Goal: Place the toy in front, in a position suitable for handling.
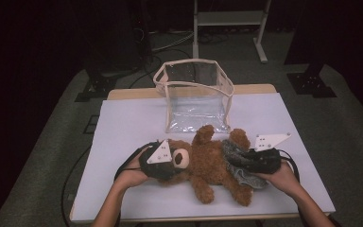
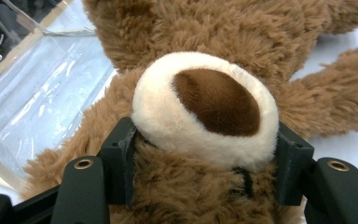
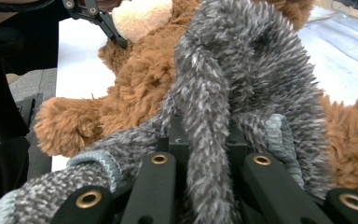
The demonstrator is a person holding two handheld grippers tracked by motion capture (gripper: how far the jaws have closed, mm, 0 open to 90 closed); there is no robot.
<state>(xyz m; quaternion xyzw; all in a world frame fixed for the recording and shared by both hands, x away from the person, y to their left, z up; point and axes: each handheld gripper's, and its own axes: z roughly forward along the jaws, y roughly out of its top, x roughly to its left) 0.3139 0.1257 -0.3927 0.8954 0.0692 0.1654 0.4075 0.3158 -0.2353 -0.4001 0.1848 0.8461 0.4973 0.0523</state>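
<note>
A brown teddy bear (image 1: 209, 166) lies on its back across the white table (image 1: 127, 118), head to the left. My left gripper (image 1: 176, 164) holds its head: in the left gripper view the jaws press into the fur on either side, just below the cream muzzle (image 2: 205, 105). A grey fuzzy garment (image 1: 235, 152) with a pale blue ribbed edge sits around the bear's lower body. My right gripper (image 1: 240, 161) is shut on a fold of this garment (image 3: 242, 65), which bunches up between the jaws. The bear's brown fur (image 3: 135, 79) shows behind it.
A clear plastic pouch (image 1: 194, 90) with beige trim stands open just behind the bear, seen close by as clear pouch (image 2: 37, 93) in the left gripper view. A person's hands hold both grippers near the front edge. Beyond the table are dark floor, cables and stand legs.
</note>
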